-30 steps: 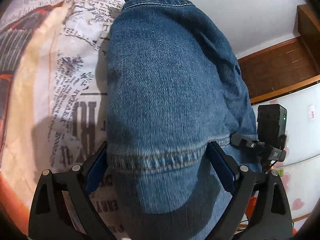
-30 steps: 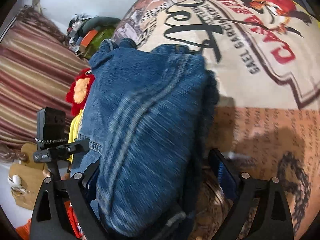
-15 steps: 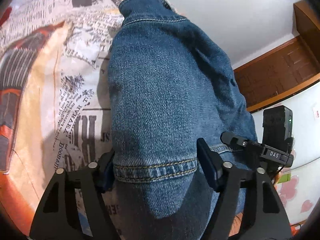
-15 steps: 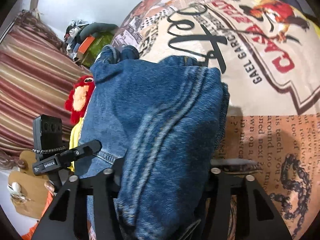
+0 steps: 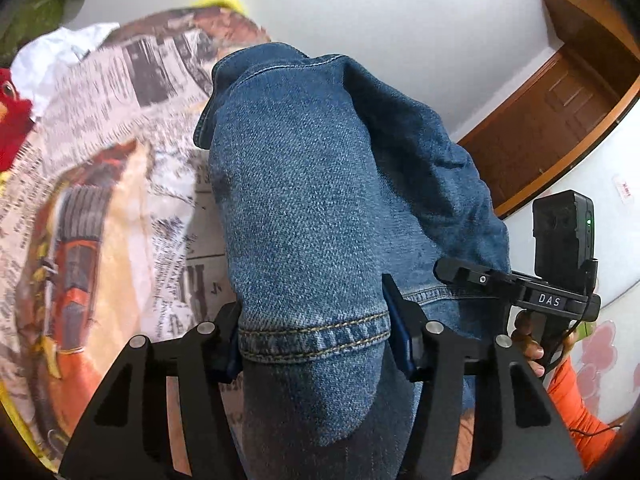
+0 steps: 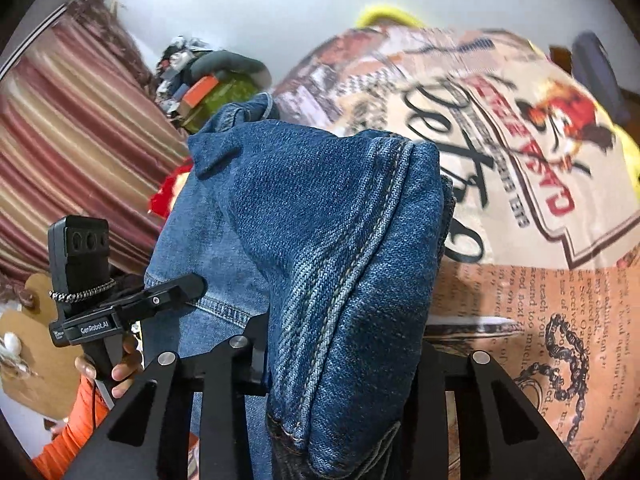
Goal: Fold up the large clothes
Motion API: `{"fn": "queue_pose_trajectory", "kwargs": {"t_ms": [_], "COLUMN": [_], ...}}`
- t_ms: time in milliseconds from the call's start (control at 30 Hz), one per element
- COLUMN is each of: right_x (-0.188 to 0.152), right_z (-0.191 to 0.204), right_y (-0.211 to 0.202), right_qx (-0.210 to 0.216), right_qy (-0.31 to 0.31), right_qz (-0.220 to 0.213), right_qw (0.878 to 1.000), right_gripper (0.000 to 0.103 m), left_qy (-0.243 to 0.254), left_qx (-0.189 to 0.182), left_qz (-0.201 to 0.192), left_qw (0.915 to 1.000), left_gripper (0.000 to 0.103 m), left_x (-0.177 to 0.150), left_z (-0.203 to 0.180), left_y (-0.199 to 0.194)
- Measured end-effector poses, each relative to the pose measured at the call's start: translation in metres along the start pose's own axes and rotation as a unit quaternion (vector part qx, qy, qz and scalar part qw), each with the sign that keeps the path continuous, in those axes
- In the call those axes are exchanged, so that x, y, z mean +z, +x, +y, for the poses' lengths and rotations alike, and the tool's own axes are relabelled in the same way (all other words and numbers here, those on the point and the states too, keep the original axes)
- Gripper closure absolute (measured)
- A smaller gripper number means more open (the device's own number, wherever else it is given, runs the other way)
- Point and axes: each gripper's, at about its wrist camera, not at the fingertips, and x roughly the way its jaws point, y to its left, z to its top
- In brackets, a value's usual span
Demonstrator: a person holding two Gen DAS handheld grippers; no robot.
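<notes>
A pair of blue jeans (image 5: pixel 304 208) lies on a bed covered by a printed sheet (image 5: pixel 100 208). My left gripper (image 5: pixel 314 340) has the hemmed leg end between its blue pads, which press on both sides; its jaws are still closing. In the right wrist view the jeans (image 6: pixel 320 216) bunch up with a thick seam, and my right gripper (image 6: pixel 340 356) squeezes that fold, its jaws also still closing. Both ends are lifted off the sheet (image 6: pixel 540 264). The other gripper's handle and a hand show in each view.
A red plush toy (image 5: pixel 12 120) sits at the bed's far left. A striped curtain (image 6: pixel 68 152) and a pile of clutter (image 6: pixel 208 84) stand beyond the bed. A wooden door (image 5: pixel 548 120) and a white cabinet (image 5: pixel 616 208) lie to the right. An orange sleeve (image 6: pixel 72 432) is near.
Both grippers closed onto the jeans and rose with them. More of the bed, wall and room shows now, and the denim has bunched narrower between the fingers.
</notes>
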Motion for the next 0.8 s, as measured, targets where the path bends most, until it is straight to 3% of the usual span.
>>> {"fn": "queue_pose_trajectory", "kwargs": {"t_ms": [367, 600, 800], "right_x": [-0.006, -0.017, -0.029], "right_z": [0.095, 0.136, 0.144], "right_y": [-0.012, 0.028, 0.079], "right_qx": [0.006, 0.016, 0.02], "right_qy": [-0.049, -0.064, -0.06], "right_qz": [-0.004, 0.027, 0.068], "right_qw": [0.999, 0.997, 0.996], "right_gripper": [0.07, 0.07, 0.07], "left_qy": [-0.012, -0.05, -0.091], "left_qx": [0.017, 0.033, 0.045], "left_qz": [-0.049, -0.057, -0.038], "left_qw": [0.9986, 0.9966, 0.9941], "left_gripper": [0.047, 0.047, 0.047], "left_x": [-0.015, -0.036, -0.054], "left_z": [0.027, 0.069, 0.112], "left_y": [-0.087, -0.107, -0.102]}}
